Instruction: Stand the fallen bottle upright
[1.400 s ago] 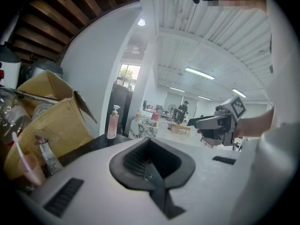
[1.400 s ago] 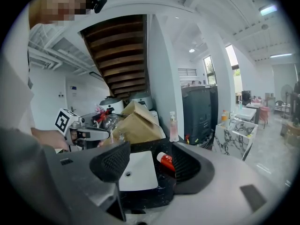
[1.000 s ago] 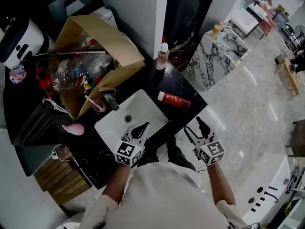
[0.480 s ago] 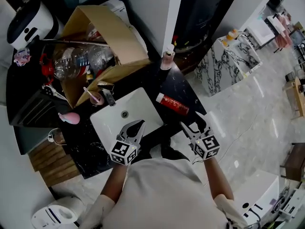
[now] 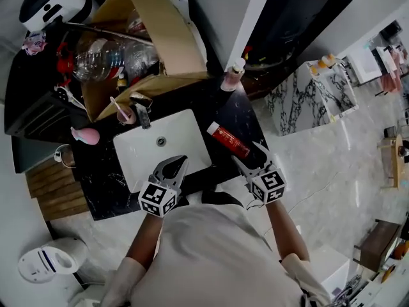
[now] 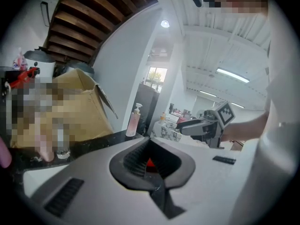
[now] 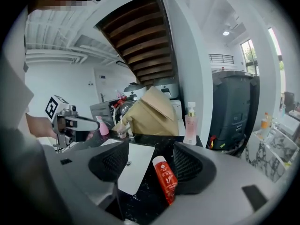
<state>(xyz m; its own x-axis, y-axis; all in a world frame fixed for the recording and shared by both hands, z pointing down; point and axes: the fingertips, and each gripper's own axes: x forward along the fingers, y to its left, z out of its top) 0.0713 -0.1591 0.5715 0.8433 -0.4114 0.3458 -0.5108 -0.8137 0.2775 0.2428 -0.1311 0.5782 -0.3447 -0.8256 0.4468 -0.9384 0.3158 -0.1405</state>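
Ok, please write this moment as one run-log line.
red bottle: lying on counter | right gripper: open, near bottle | left gripper: shut

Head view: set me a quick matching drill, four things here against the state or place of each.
Things: 1 red bottle; 2 pink pump bottle; 3 right claw; 4 white sink.
States: A open, gripping nothing; B sunk into the black counter; C lying on its side; D standing upright.
Pairs: 1-C, 2-D, 3-A, 4-B.
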